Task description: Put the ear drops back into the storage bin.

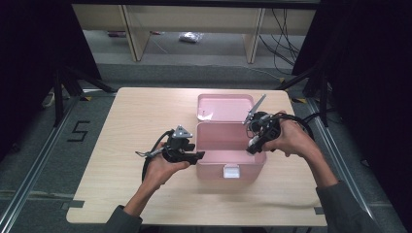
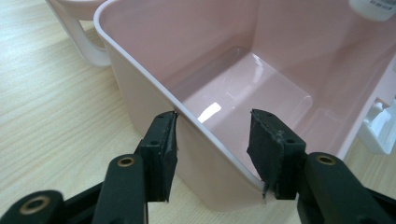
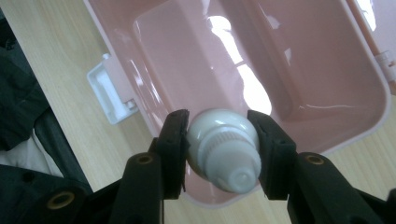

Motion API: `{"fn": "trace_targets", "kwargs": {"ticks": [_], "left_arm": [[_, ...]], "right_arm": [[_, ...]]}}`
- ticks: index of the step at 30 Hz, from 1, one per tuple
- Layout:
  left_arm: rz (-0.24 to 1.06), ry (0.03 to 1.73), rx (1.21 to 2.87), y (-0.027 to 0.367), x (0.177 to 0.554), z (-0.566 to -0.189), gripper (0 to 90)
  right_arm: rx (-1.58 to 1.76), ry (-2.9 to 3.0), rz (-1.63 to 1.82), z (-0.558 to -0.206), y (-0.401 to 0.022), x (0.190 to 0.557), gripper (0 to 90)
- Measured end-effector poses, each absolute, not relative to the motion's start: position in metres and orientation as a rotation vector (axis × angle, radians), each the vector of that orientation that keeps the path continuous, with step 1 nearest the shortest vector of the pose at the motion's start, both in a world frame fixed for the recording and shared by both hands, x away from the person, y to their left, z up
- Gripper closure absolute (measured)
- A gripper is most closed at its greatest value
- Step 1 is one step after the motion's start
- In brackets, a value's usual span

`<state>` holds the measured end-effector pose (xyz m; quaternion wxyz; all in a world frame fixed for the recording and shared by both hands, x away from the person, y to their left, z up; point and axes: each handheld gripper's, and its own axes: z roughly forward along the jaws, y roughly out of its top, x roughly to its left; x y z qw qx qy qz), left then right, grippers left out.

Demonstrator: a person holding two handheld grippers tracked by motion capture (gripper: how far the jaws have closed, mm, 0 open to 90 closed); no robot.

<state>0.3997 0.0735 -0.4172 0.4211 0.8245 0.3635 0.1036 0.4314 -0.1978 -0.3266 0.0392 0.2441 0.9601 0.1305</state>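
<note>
- The right gripper has its jaws clamped on a white tube, above the open pink box on the tabletop.
- The left gripper has its jaws parted, astride the box's wall.

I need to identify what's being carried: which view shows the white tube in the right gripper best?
The right gripper view: the white tube sits close up between the right gripper fingers, cap end toward the camera, over the open pink box. The left gripper view catches just its white end at the top edge. The high view hides it behind the hand.
</note>
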Motion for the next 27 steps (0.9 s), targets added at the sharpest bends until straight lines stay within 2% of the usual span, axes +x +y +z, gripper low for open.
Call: {"fn": "trace_targets", "kwargs": {"ticks": [27], "left_arm": [[0.254, 0.913, 2.059, 0.074, 0.4, -0.418, 51.3]], "right_arm": [[0.786, 2.978, 0.335, -0.374, -0.187, 0.454, 60.4]]}}
